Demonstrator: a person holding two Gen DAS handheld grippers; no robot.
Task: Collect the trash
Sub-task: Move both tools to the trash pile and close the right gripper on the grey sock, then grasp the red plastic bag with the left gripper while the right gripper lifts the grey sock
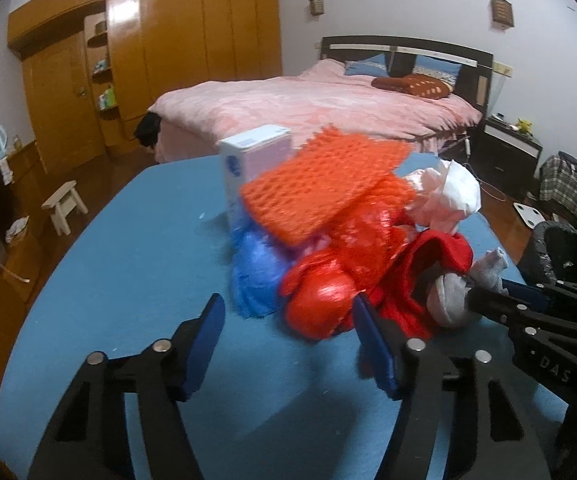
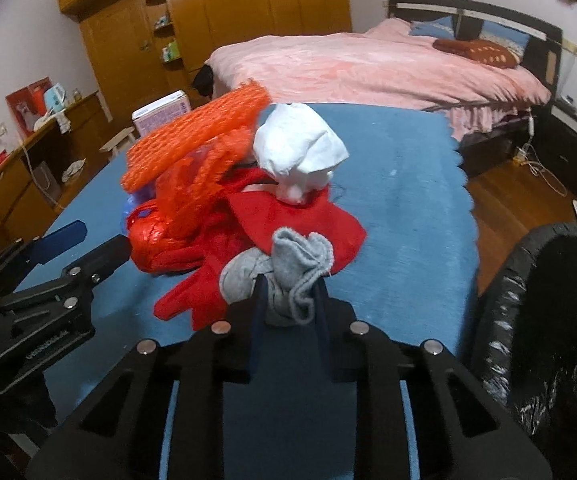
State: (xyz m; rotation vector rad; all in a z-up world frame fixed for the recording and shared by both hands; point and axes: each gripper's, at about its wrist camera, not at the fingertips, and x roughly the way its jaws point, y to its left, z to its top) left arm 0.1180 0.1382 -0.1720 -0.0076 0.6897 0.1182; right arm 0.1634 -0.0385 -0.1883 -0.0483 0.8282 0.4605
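A pile of trash lies on the blue table (image 1: 128, 240): an orange foam net (image 1: 320, 184), a red plastic bag (image 1: 324, 300), a blue bag (image 1: 254, 272), red cloth (image 1: 420, 276), white crumpled paper (image 1: 452, 188) and a white box (image 1: 248, 156). My left gripper (image 1: 288, 336) is open, its jaws just in front of the red bag. My right gripper (image 2: 288, 300) is shut on a grey sock (image 2: 284, 264) at the pile's near edge; it shows at the right of the left wrist view (image 1: 484, 296).
A black-lined trash bin (image 2: 548, 320) stands at the table's right edge. A pink bed (image 1: 328, 112) lies behind, wooden wardrobes (image 1: 168, 48) at the back left, a small white stool (image 1: 64, 204) on the floor at left.
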